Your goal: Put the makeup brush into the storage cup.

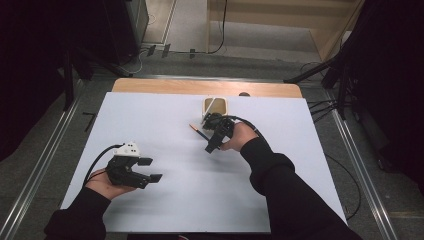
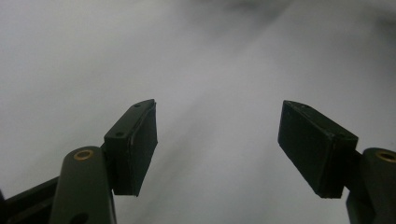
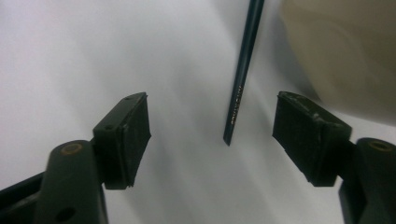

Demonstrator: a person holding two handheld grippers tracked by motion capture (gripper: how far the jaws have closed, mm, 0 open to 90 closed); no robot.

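Note:
A dark pencil (image 3: 240, 84) lies on the white table (image 1: 165, 200), its near end between the jaws of my right gripper (image 3: 212, 135). Those jaws stand wide apart and neither pad touches the pencil. In the high view the pencil (image 1: 198, 131) shows an orange far end, and my right gripper (image 1: 207, 134) points at it from the lower right. A beige cup (image 1: 215, 106) stands just behind; its blurred wall (image 3: 345, 56) shows at the upper right of the right gripper view. My left gripper (image 1: 151, 169) rests at the front left, open, with bare table between its jaws (image 2: 217, 140).
The wooden far edge of the table (image 1: 200, 87) runs behind the cup. Cables trail from both grippers. Dark stands and floor rails surround the table on both sides.

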